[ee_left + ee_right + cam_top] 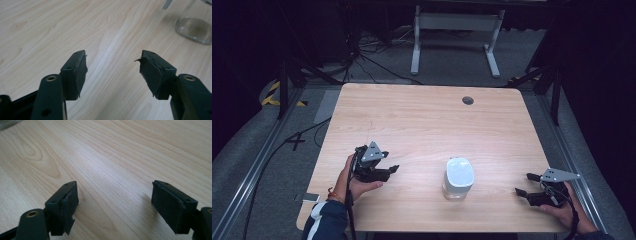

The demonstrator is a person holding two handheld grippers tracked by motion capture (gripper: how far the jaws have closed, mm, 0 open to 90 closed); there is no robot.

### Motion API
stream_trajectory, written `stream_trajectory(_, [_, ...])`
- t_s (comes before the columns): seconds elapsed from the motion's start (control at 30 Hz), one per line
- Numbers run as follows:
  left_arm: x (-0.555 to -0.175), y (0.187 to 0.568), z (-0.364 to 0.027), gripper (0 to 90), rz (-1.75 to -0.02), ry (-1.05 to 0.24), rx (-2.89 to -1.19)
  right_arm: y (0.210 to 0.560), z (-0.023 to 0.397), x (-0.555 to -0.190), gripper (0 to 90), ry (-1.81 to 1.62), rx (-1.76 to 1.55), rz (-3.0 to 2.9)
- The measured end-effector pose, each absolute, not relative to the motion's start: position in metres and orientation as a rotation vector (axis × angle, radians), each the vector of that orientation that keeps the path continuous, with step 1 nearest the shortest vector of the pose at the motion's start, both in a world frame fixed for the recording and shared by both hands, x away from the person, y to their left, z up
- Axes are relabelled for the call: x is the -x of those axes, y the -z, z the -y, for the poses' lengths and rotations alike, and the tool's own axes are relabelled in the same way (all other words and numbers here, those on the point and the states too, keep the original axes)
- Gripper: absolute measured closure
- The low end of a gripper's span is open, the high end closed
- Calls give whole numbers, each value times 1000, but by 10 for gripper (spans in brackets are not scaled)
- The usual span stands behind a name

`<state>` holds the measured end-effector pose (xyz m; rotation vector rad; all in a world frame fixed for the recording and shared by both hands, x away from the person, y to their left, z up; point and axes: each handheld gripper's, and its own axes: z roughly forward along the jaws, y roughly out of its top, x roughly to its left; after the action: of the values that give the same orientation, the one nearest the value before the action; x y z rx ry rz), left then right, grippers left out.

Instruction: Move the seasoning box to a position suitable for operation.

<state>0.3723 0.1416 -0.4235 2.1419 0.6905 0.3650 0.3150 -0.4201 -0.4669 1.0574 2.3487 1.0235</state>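
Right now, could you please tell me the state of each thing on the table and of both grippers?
Jar: upright, white lid on, untouched, standing between the grippers.
Left gripper: open, nothing between its fingers, apart from the jar.
Right gripper: open wide, empty, low over the table.

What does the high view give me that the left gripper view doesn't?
High view: the whole jar with its white lid, both hands, the right tongs, the floor beyond. Left gripper view: the left tongs up close, open with nothing between the pads, one pad's edge frayed. Both: the wooden table and the jar's glass base.
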Motion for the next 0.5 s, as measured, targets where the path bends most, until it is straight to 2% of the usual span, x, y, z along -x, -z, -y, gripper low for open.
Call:
stream_trajectory(0.17, [-373,415,-127,645,-617,-329,-2147,467,420,-315,216,-1023,-1057,-2349])
stream_trajectory(0.27, [-374,410,-119,753,-562,-329,-2147,467,420,-315,216,-1023,-1057,-2349])
stream_trajectory(0.5, [-375,401,-101,835,-497,-313,-2138,467,420,-315,216,-1023,-1057,-2348])
